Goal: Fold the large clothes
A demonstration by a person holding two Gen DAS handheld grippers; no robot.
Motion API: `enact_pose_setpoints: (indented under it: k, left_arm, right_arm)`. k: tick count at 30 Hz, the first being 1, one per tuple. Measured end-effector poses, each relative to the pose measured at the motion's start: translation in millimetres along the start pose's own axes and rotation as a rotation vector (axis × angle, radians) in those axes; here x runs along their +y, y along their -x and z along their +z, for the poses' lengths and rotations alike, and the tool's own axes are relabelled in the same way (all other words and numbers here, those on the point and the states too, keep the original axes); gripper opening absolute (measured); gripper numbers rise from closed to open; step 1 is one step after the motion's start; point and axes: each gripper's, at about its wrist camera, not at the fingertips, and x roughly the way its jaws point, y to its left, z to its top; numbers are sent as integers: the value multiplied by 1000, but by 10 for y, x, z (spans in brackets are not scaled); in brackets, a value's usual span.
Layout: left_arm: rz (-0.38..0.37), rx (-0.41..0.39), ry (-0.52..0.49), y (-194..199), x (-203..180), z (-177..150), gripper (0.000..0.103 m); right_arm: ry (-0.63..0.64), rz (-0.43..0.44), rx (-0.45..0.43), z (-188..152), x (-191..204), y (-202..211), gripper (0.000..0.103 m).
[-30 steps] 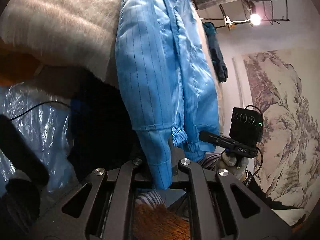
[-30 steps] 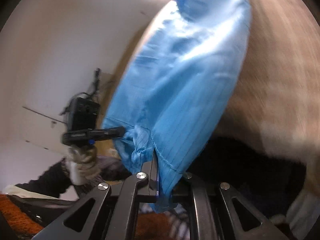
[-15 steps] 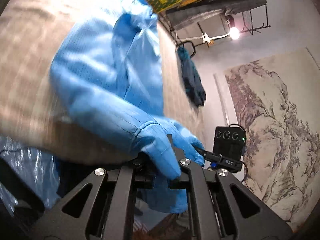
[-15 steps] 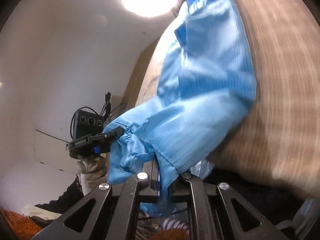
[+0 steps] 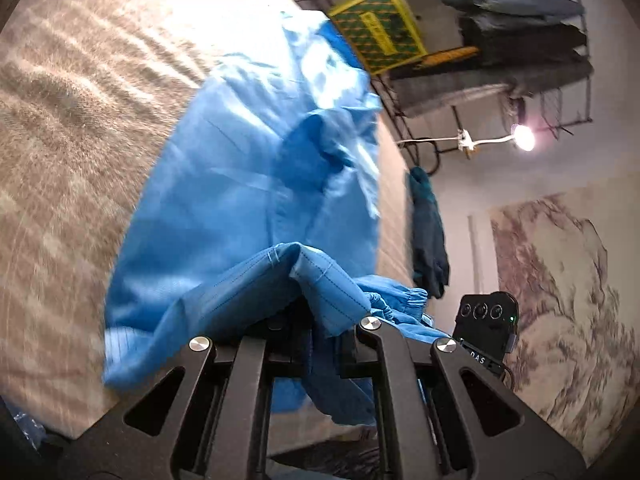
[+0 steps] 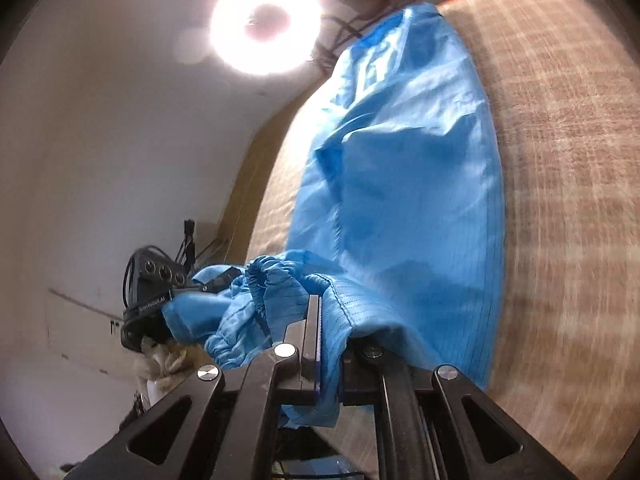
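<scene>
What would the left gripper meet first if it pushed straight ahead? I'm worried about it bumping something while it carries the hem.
Probably the blue garment itself: the left gripper, shut on its hem, points at the cloth spread over the tan bedcover ahead.

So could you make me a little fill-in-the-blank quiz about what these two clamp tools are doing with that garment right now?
1. The garment held by both grippers is coloured ____.
2. The left gripper is ____ on the garment's hem.
3. Most of the garment lies spread on a ____ bed cover with a woven look.
4. In the left wrist view, the lit lamp hangs to the ____ of the garment.

Missing words: blue; shut; beige; right
</scene>
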Motion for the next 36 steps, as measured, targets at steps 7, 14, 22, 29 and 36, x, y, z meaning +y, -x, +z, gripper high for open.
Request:
enact_pose_setpoints:
  k: [7,14,22,29,36]
  left_arm:
    - [38,13,23,-278,40,191,5]
    - [61,-44,1,-207,-82,347,57]
    - [100,-117,-101,66,-190,457,59]
    - [218,-89,-233,28,-49,387,59]
    - [213,-2,-221,-274,131,393,33]
  right_arm:
    - [-93,-8,12,226,-261,-143,7]
    - [-112,42,-4,317,-277,-13,66]
    - [-45,-9,-98,378,-260,329,71]
    - [93,-166,-60,264,-226,172,51]
    - [142,-250,-23,266,-289,-16,50]
